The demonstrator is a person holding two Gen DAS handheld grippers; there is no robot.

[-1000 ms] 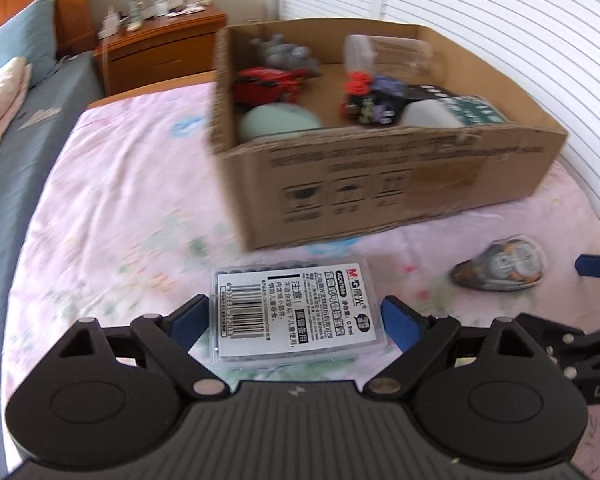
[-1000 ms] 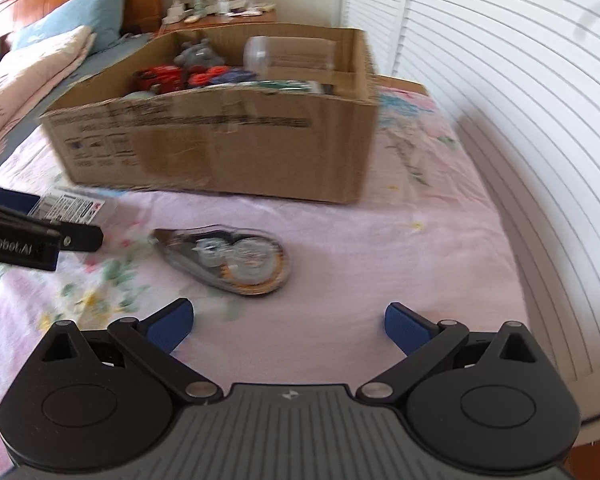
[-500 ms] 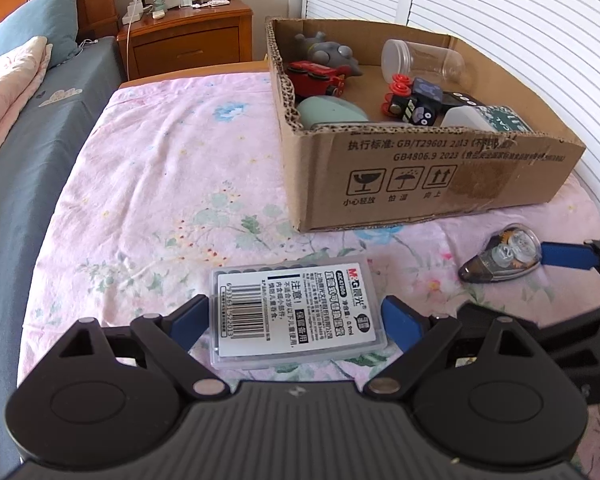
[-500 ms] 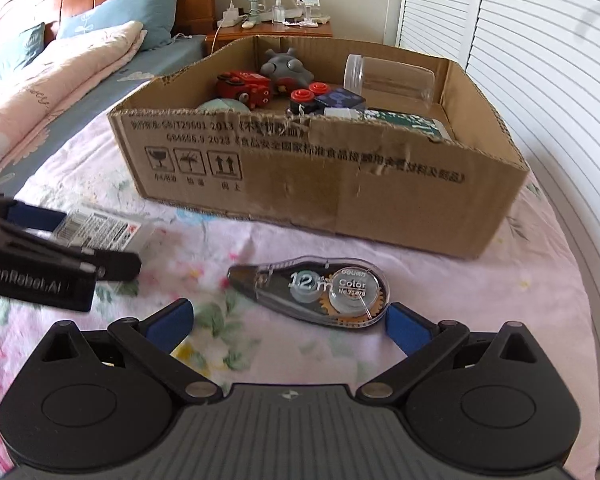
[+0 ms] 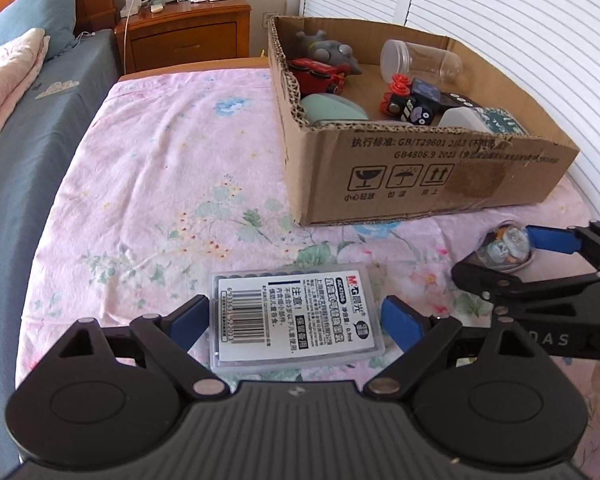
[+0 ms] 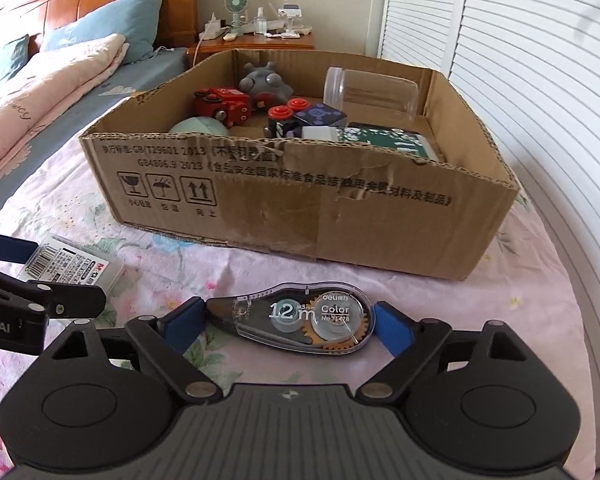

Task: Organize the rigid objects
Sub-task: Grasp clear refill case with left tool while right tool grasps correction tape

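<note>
— Two claws, where's each thing?
— The left claw (image 5: 294, 322) stands apart around the lead-refill case (image 5: 296, 320), pads just clear. The right claw (image 6: 286, 326) is closing; the correction tape (image 6: 300, 322) lies between its pads on the bed (image 5: 160, 184).

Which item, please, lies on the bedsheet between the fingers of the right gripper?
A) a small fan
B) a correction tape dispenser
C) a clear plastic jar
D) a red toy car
B: in the right wrist view the correction tape dispenser lies on the sheet between the fingers of the right gripper, whose jaws are closing, while the jar and red toy car sit in the cardboard box.
</note>
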